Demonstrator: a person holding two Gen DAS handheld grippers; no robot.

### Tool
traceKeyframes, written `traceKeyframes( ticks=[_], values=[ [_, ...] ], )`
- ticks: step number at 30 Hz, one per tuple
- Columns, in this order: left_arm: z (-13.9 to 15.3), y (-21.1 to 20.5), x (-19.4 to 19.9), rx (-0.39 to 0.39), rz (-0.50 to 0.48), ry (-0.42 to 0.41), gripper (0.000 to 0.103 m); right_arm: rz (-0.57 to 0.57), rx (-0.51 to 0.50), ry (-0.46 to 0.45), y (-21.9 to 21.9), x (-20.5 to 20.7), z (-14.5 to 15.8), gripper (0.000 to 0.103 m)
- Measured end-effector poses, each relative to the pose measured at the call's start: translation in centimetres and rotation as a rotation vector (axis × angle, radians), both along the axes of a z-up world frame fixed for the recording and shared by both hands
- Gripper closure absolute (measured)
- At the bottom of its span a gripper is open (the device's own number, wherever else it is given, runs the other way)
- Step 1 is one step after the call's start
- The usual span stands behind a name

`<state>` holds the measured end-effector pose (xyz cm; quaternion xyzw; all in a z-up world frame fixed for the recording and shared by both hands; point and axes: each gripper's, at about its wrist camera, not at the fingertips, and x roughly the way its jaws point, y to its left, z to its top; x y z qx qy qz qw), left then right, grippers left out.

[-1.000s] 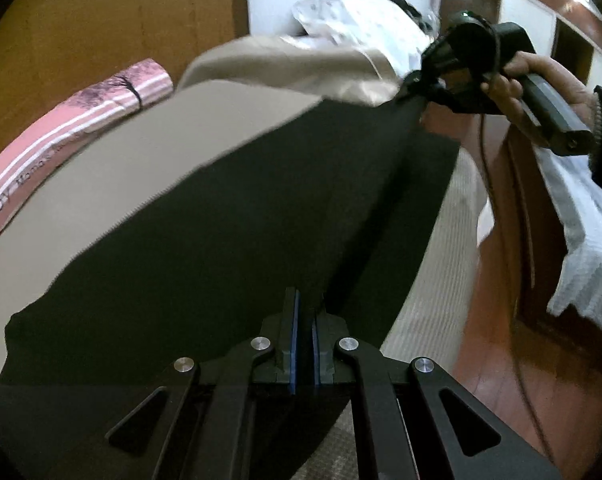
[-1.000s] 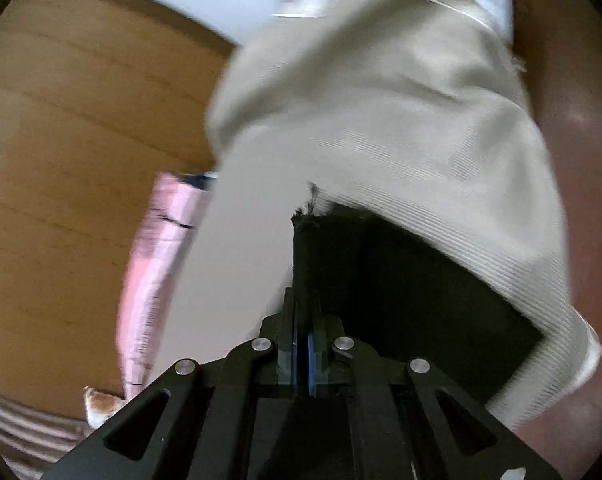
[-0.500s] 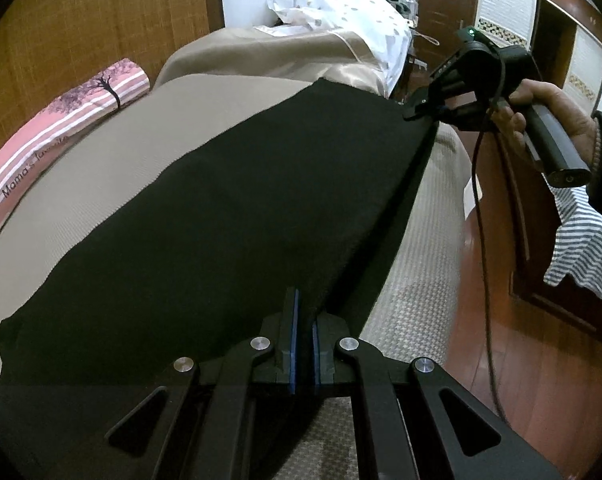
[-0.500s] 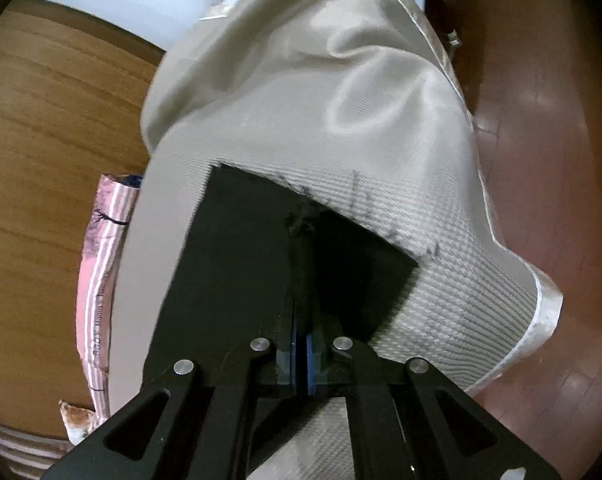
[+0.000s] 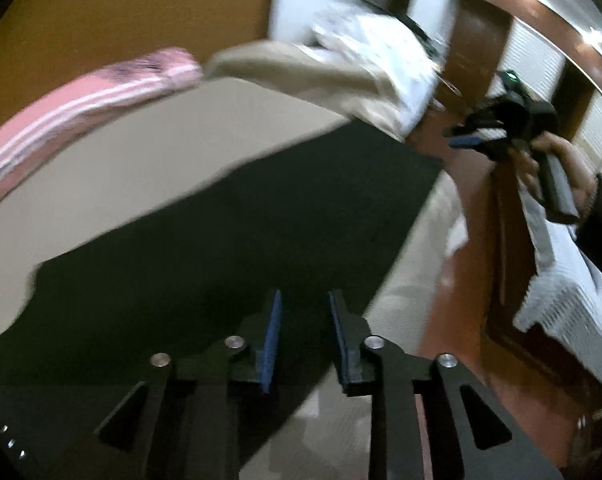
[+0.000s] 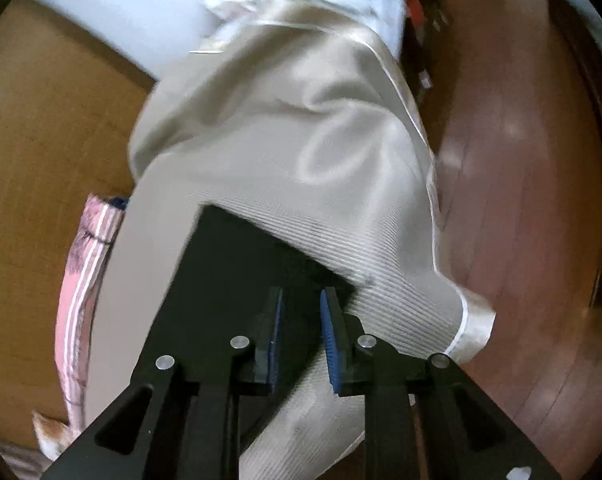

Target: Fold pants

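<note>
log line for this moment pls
left gripper: open | right gripper: open | black pants: flat on bed, unheld

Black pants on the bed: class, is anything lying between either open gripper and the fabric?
Nothing visible does. The black pants lie flat on the beige bedspread, directly beneath the left gripper and the right gripper. The pink striped roll lies off to one side.
</note>
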<state>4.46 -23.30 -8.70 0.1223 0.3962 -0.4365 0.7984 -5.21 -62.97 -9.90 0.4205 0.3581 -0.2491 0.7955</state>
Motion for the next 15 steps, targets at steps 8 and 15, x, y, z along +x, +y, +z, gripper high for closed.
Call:
traceKeyframes(
  ticks=[8,15],
  values=[
    [1.0,13.4,4.0,0.034,0.382,-0.066,0.074,0.583,0.016,-0.054,12.6,12.3,4.7,0.078],
    [-1.5,22.7,4.0,0.091,0.609,-0.044,0.074,1.009,0.065,0.029,28.2,23.4,3.0,0.075]
  ],
)
